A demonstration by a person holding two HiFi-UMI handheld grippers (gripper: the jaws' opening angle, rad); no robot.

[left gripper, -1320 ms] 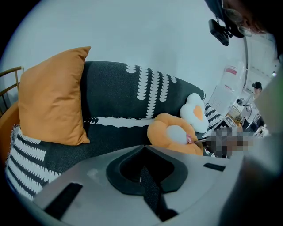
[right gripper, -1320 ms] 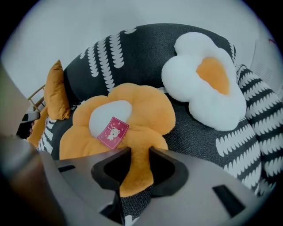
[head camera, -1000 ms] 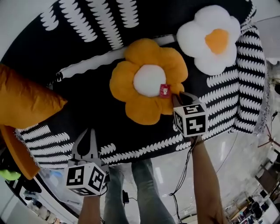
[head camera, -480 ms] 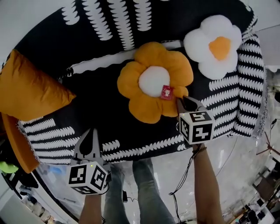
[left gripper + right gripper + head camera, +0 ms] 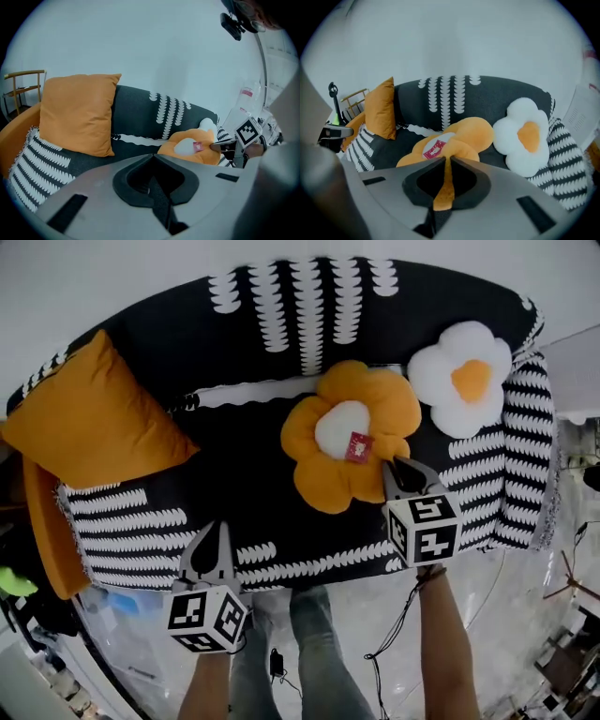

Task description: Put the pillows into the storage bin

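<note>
- Three pillows lie on a black sofa with white leaf-print stripes; no bin can be made out.
- Orange flower pillow: middle of the seat, white centre, small red tag on it.
- White flower pillow: orange centre, at 2 o'clock of the orange one, leaning in the sofa's corner, just beside it.
- Square orange pillow: at 9 o'clock, well apart, propped against the sofa's other end.
- Right gripper: at the orange flower pillow's 4 o'clock petal, beside the tag. Its own view shows the fingers closed on a fold of orange plush, which runs down between them.
- Left gripper: at 7 o'clock of the flower pillow, over the seat's front edge, apart from every pillow. Fingers pressed together, nothing between them.
- Both of the person's forearms and legs show at 6 o'clock, over a glossy floor.
</note>
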